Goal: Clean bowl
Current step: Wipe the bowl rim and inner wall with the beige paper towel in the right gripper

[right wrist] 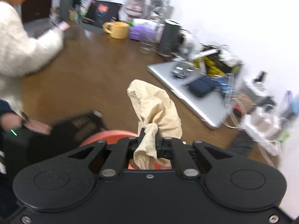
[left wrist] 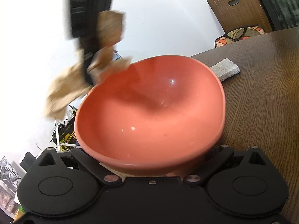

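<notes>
A coral-red bowl [left wrist: 149, 108] fills the left wrist view, tilted, with small specks on its inner wall. My left gripper [left wrist: 151, 168] is shut on its near rim and holds it above the brown table [left wrist: 261, 102]. My right gripper [right wrist: 149, 145] is shut on a beige cloth [right wrist: 155, 108] that bunches up above its jaws. In the left wrist view the right gripper [left wrist: 87, 69] and the cloth [left wrist: 69, 87] appear blurred just beyond the bowl's far left rim. Part of the bowl [right wrist: 108, 136] shows below the right gripper.
A white sponge block [left wrist: 226, 71] lies on the table behind the bowl, with a wooden chair [left wrist: 241, 9] beyond. In the right wrist view a silver laptop [right wrist: 188, 93], a yellow mug [right wrist: 117, 29], clutter by the wall and a person in white [right wrist: 20, 48] surround the table.
</notes>
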